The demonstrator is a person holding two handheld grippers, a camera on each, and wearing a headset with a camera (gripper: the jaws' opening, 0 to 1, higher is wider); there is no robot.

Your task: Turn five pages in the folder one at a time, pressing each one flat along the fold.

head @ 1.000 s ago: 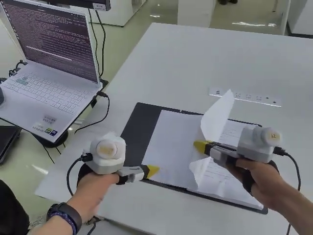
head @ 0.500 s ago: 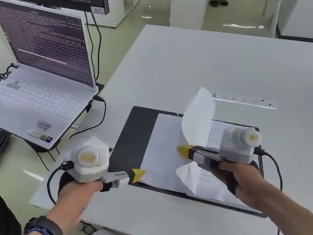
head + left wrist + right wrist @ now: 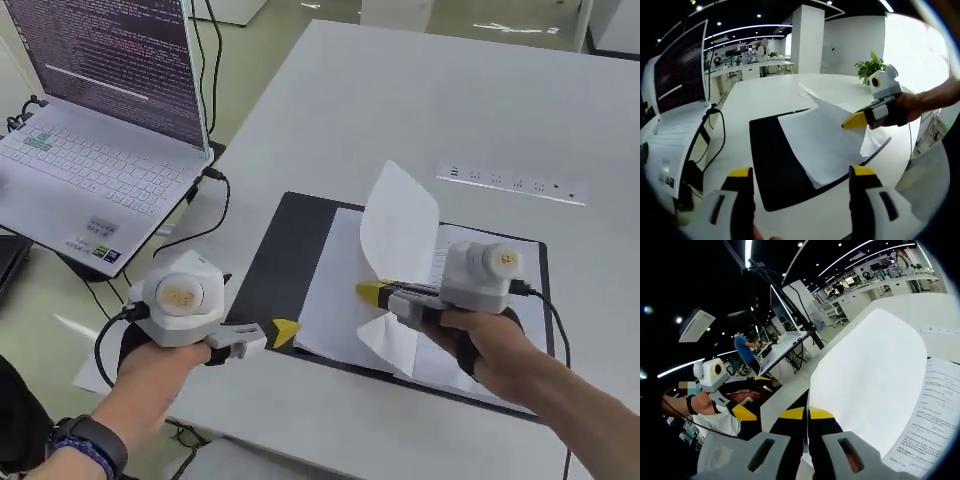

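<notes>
Over the middle of the folder (image 3: 278, 262), right gripper (image 3: 372, 293) pinches a lifted, curling page (image 3: 400, 225); left gripper (image 3: 285, 330), jaws wide apart, hovers by the folder's near-left corner.

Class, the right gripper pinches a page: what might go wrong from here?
1. The right gripper grips the page near its lower edge, and the sheet bows; pulling it across may crease or tear it.
2. The left gripper hangs open, not pressing the folder, so that might slide.
</notes>
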